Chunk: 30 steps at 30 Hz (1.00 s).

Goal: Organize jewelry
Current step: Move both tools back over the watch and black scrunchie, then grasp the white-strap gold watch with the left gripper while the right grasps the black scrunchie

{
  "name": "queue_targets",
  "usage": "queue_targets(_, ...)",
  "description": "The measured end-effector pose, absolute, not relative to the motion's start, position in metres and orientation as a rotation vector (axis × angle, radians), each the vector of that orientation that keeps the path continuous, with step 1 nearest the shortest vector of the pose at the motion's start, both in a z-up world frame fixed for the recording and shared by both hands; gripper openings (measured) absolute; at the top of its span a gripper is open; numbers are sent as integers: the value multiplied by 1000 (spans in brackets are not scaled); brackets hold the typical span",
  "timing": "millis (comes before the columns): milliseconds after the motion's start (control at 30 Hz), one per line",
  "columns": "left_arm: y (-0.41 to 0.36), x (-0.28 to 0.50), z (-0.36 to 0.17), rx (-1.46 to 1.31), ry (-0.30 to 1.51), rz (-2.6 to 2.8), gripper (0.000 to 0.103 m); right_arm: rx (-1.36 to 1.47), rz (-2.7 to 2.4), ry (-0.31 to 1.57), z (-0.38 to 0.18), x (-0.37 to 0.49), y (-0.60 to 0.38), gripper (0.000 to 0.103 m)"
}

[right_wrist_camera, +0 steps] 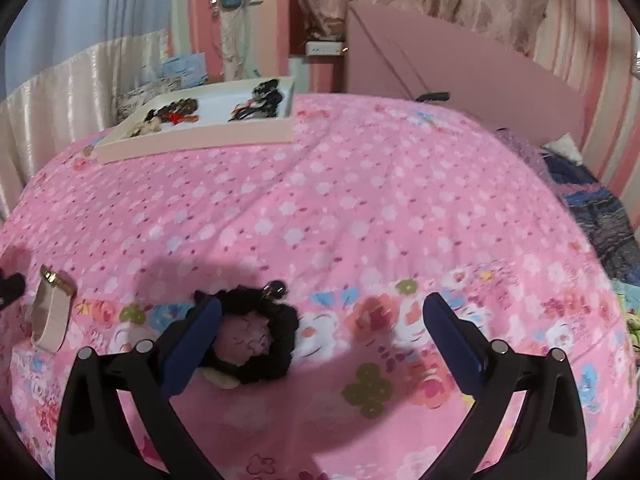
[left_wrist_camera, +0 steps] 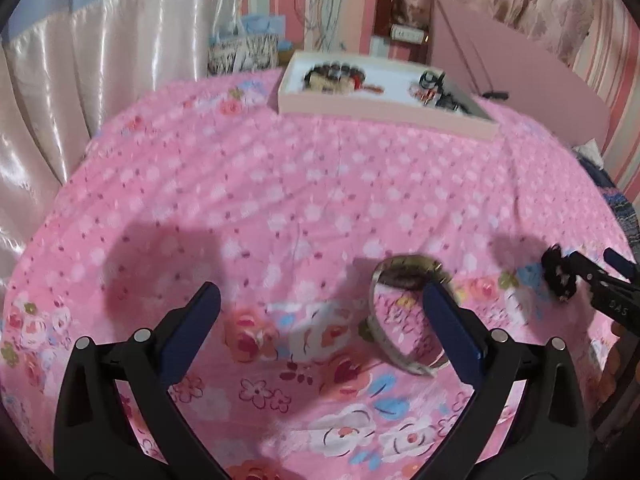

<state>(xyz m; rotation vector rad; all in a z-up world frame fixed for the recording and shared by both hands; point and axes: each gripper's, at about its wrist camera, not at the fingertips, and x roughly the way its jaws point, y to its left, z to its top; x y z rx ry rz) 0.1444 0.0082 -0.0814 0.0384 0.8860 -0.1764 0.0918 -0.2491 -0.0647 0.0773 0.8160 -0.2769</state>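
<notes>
A pale bangle-like band (left_wrist_camera: pixel 404 320) lies on the pink floral bedspread, just inside my left gripper's right finger. My left gripper (left_wrist_camera: pixel 320 300) is open and empty above the cloth. The band also shows in the right wrist view (right_wrist_camera: pixel 50 312) at the far left. A black scrunchie (right_wrist_camera: pixel 260 336) lies on the bedspread beside my right gripper's left finger. My right gripper (right_wrist_camera: pixel 322 312) is open and empty. In the left wrist view the scrunchie (left_wrist_camera: pixel 560 276) sits at the right gripper's tip. A shallow pink tray (left_wrist_camera: pixel 384 110) holding several jewelry pieces sits at the far side; it also shows in the right wrist view (right_wrist_camera: pixel 192 140).
A pink board (right_wrist_camera: pixel 460 76) leans at the back right. Satin curtains (left_wrist_camera: pixel 60 100) hang on the left. Dark folded fabric (right_wrist_camera: pixel 600 212) lies at the bed's right edge. A patterned bag (left_wrist_camera: pixel 244 50) stands behind the tray.
</notes>
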Motion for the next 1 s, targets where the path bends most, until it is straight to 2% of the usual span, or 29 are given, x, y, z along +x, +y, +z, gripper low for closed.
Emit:
queue_targets(167, -7, 146, -89, 96, 900, -203, 100, -6, -286, 836, -72, 95, -236, 100)
queue_targets(333, -15, 151, -93, 97, 919, -214, 100, 28, -282, 853, -74, 97, -240, 99)
queue_targets(400, -17, 153, -97, 103, 937, -208, 98, 61, -276, 880, -78, 98, -244, 93)
queue_targets(433, -18, 155, -99, 103, 947, -207, 97, 84, -268, 899, -82, 99, -247, 83)
queue_targets(467, -19, 156, -102, 102, 960, -213, 92, 97, -263, 909, -84, 100, -249, 78)
queue_targets(500, -19, 156, -104, 101, 972, -219, 87, 114, -258, 913, -85, 100, -251, 78)
queue_targets(600, -23, 155, -107, 117, 976, -218, 84, 110, -258, 912, -86, 99, -249, 75)
queue_targets(667, -25, 154, -108, 125, 974, -217, 82, 110, -249, 909, -86, 99, -247, 67)
queue_targets(700, -24, 154, -108, 125, 974, -216, 78, 113, -246, 908, -85, 99, -247, 65)
queue_targets(800, -23, 155, -107, 117, 968, -212, 64, 123, -240, 899, -84, 97, -248, 50)
queue_targets(867, -21, 155, -106, 114, 966, -210, 61, 131, -235, 894, -83, 97, -249, 36)
queue_targets(900, -20, 155, -106, 116, 965, -206, 59, 132, -233, 893, -83, 97, -249, 33)
queue_targets(967, -21, 155, -105, 122, 959, -202, 52, 135, -224, 891, -82, 97, -249, 22)
queue_targets(1000, -21, 155, -105, 124, 956, -202, 47, 136, -222, 889, -82, 97, -249, 20)
